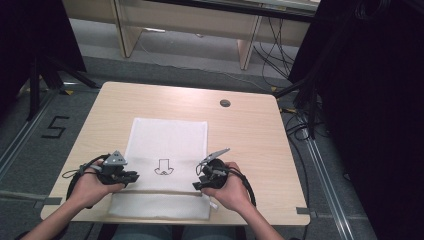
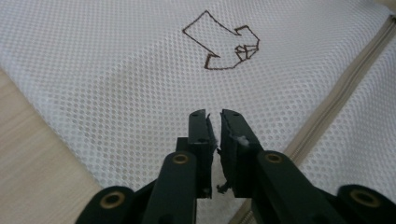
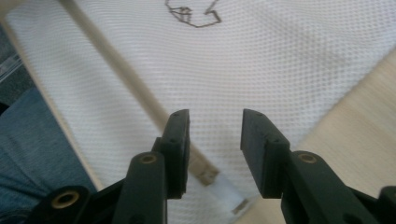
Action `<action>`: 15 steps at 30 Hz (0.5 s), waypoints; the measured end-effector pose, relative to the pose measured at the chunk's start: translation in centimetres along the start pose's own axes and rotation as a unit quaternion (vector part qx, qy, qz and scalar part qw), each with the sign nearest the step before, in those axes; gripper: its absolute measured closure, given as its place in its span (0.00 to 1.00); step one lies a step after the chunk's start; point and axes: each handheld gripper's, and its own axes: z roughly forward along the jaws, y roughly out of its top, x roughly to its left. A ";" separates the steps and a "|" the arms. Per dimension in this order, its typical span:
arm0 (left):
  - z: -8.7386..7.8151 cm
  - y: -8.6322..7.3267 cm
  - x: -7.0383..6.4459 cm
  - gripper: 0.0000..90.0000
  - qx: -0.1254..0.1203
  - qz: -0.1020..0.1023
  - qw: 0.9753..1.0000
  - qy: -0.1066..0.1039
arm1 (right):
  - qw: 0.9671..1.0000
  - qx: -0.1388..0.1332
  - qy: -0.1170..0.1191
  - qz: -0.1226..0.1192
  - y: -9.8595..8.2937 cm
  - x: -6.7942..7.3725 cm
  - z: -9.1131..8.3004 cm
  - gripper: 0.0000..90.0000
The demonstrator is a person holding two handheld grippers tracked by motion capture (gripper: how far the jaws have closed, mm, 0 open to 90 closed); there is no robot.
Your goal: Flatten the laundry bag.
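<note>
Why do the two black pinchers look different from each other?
The left gripper has its jaws almost shut, with only a thin slit between them; the right gripper has its jaws wide apart. The left one sits by the left edge of the white mesh laundry bag; the right one sits by the right edge, near the end of the beige zipper. Both are black, hand-held, and over the bag.

I saw a lab-like recording room: black curtains (image 1: 370, 100), loose cables (image 1: 280, 45) on the grey floor (image 1: 190, 62), taped number marking (image 1: 54, 127), plain wooden table (image 1: 250, 125).
</note>
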 end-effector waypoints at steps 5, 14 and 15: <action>0.2 0.2 -0.7 0.97 0.022 0.009 1.000 -0.019 | 1.000 0.023 -0.017 0.007 0.4 -1.3 1.0 0.84; 2.1 0.1 -1.6 0.96 0.063 0.037 0.997 -0.025 | 0.998 0.060 -0.015 -0.020 0.5 -1.5 3.1 1.00; 2.3 0.1 -1.6 0.96 0.068 0.041 0.996 -0.027 | 0.997 0.064 -0.017 -0.024 0.5 -1.5 3.2 1.00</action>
